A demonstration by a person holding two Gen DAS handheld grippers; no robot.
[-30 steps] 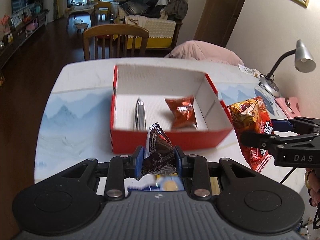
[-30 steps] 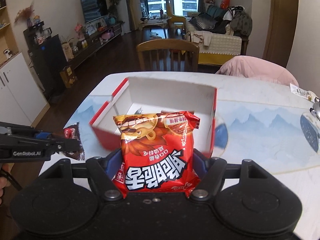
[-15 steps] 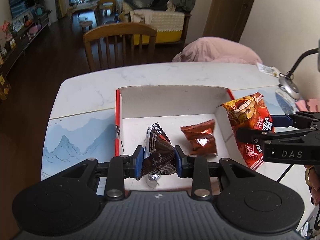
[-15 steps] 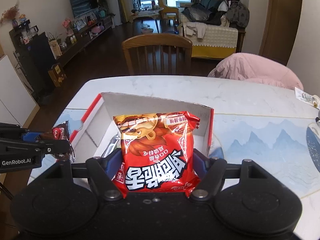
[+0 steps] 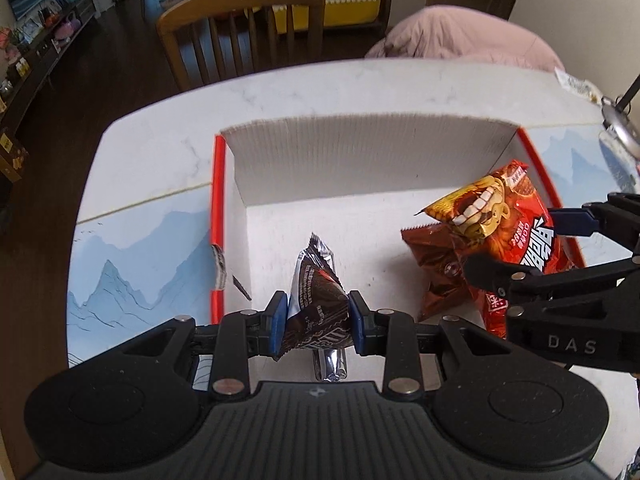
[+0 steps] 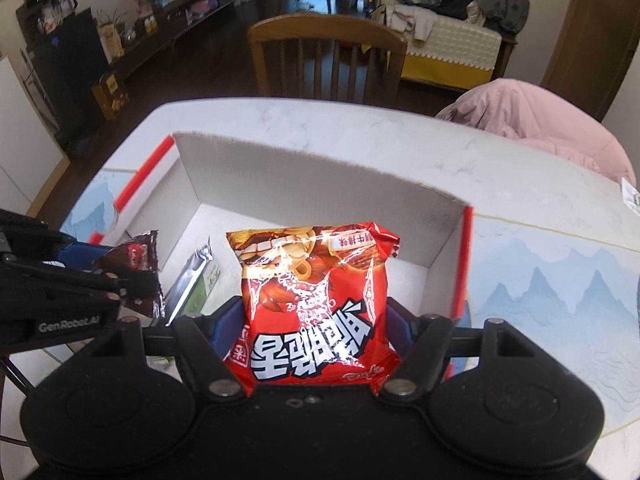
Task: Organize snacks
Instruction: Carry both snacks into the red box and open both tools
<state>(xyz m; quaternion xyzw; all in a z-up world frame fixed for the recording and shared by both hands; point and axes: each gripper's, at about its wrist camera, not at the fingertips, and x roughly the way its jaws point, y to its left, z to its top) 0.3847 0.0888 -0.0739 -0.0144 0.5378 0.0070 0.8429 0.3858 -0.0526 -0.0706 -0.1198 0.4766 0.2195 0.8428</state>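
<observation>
Your left gripper (image 5: 316,322) is clamped on a dark brown wrapper (image 5: 316,304), crinkled foil-lined plastic pinched between the blue pads (image 5: 277,320) so it bulges into a wedge with a serrated top edge. Your right gripper (image 6: 316,332) is clamped on a red bag (image 6: 316,300), a puffy glossy pillow pack with white lettering and a cartoon face, its film catching the light. Both hang over the box (image 5: 360,160), a shallow open cardboard tray with a ribbed white corrugated inside and a red outside, standing on the table (image 5: 168,136), whose smooth top runs from white marbling at the far side to a blue mountain print near you. In the left view the wrapper sits over the left half of the box floor, and a silver foil stick (image 5: 330,362) lies under it, partly hidden by the gripper; to the right a shiny reddish-brown pouch (image 5: 438,268) lies flat on the floor, and the red bag overlaps it in the picture. The right view hides that pouch behind the red bag, but shows more of the foil stick (image 6: 192,276), a long flat silver packet with a green patch, lying along the left part of the floor. Only the left view shows a tear in the box's left wall (image 5: 219,264).
</observation>
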